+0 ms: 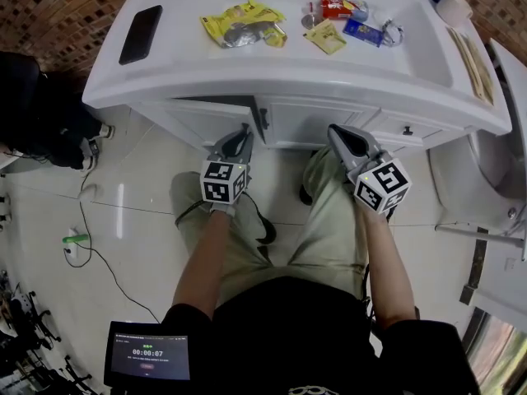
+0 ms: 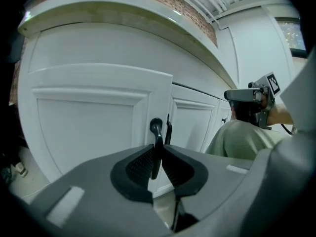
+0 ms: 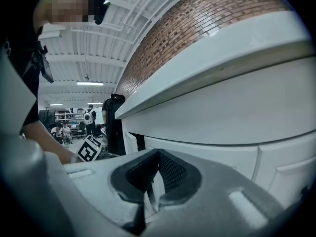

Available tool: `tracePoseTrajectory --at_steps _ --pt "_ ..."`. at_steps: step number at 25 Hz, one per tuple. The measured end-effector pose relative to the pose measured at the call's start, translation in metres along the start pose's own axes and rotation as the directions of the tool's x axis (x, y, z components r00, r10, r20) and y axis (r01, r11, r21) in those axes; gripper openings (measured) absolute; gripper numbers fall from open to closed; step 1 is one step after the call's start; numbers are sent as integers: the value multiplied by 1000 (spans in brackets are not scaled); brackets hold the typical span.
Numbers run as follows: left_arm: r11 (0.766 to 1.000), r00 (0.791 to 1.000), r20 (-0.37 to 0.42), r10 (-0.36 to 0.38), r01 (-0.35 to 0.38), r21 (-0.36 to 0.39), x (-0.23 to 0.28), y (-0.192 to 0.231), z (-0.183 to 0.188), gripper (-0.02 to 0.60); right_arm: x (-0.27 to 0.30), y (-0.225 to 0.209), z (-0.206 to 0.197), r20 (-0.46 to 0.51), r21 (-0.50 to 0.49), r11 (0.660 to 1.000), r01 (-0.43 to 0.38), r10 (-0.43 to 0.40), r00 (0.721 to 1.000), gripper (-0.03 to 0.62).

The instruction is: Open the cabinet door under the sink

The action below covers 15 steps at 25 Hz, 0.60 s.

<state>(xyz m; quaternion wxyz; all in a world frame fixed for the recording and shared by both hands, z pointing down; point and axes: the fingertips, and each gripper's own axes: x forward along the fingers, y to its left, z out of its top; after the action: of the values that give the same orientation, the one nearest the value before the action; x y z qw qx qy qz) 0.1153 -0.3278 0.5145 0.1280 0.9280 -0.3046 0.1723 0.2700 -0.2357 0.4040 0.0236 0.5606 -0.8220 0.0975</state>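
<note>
— Head view?
— White countertop [image 1: 189,68] above both sets of fingertips, strewn with snack packets [image 1: 244,25] and a black phone [image 1: 141,34]; glossy pale floor tiles [image 1: 140,212] below. Left gripper [image 1: 241,136] at the cabinet door [image 1: 202,123], right gripper [image 1: 338,132] near, off to its right.
— Left gripper view?
— Clamped on the black handle [image 2: 156,127]; white door ajar straight ahead of the pads.
— Right gripper view?
— Pads pressed together, empty. White cabinet front [image 3: 222,157] ahead, brick wall [image 3: 197,28] above, strip-lit hall [image 3: 64,122] far left.

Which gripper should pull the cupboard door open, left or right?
Left. The left gripper is clamped on the door's black handle; the right gripper is shut on nothing.
</note>
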Motion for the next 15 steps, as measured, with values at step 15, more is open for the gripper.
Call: tracePoseTrajectory --at_steps 15 --pt "999 999 12 -40 40 4 -54 -7 -25 64 66 53 -9 -51 -21 996 -89 87 995 -9"
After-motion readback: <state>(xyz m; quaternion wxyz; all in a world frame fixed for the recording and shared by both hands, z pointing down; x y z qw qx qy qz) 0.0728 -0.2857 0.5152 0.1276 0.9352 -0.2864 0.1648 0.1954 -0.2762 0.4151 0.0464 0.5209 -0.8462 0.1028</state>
